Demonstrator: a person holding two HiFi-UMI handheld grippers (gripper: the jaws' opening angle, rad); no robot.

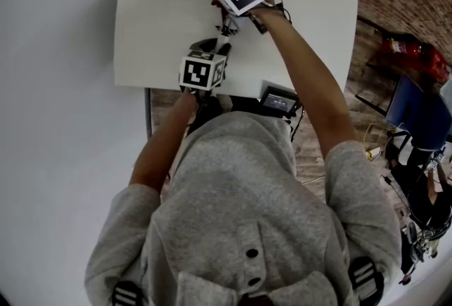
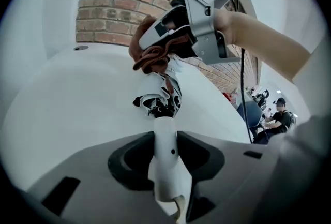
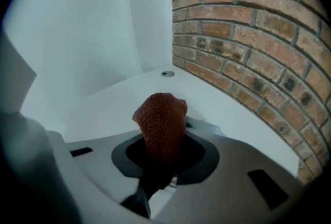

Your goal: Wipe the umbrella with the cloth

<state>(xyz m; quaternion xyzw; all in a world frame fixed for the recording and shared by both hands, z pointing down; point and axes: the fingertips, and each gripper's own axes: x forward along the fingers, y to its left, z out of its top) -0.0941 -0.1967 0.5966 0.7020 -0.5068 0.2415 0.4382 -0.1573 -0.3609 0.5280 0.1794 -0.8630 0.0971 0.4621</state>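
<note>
Left gripper view | our left gripper [image 2: 166, 141] jaws clamp umbrella [image 2: 160, 106] handle | right gripper [image 3: 163, 143] jaws pinch cloth [image 3: 161, 117] at umbrella's far end

Setting: shared lab or workroom. White table [image 1: 162, 29] upper centre, bare brick wall [image 3: 248, 26] at right, loose cables [image 1: 369, 136] on the floor right, seated person [image 2: 283, 117] lower right.

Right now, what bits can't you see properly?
- Left gripper view: the far end of the umbrella is behind the cloth and the right gripper.
- Right gripper view: the cloth between the jaws hides the umbrella.
- Head view: the right gripper covers where the cloth meets the umbrella.
</note>
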